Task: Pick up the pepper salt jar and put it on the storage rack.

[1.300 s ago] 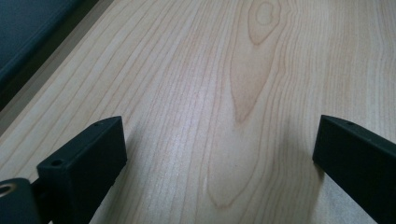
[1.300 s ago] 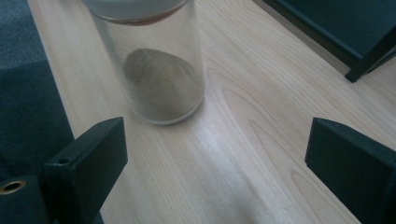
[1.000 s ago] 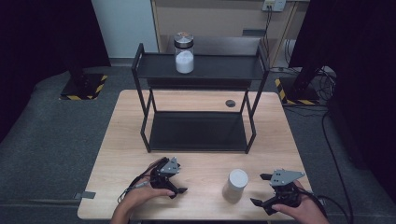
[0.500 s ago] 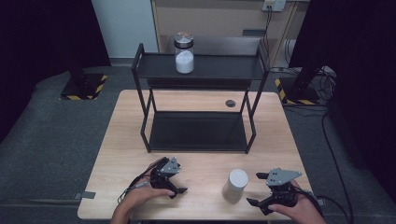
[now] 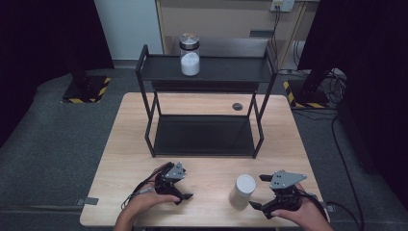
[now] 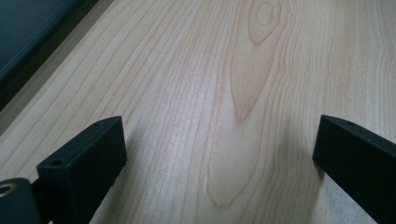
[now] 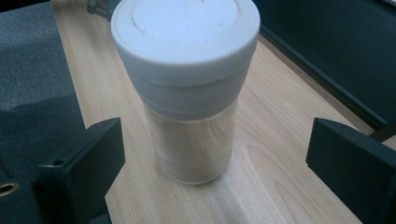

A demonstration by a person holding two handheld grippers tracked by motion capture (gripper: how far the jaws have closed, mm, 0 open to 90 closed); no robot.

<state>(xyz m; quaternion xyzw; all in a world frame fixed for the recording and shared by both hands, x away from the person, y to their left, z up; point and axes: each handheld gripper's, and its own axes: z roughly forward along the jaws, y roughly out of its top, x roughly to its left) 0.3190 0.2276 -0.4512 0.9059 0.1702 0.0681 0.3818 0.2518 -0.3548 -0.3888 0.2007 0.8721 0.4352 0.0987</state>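
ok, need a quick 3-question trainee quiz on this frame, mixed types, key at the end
1. True or false: the right gripper is shut on the white-lid jar.
2. Where does the jar with white powder stand? A) on the table B) on the rack's top shelf C) on the bottom shelf
3. Fill in: the jaws of the left gripper have only bare ____ between them.

Key: 1 false, its jaws are open with the jar between them, untouched. 2 B. 3 table.
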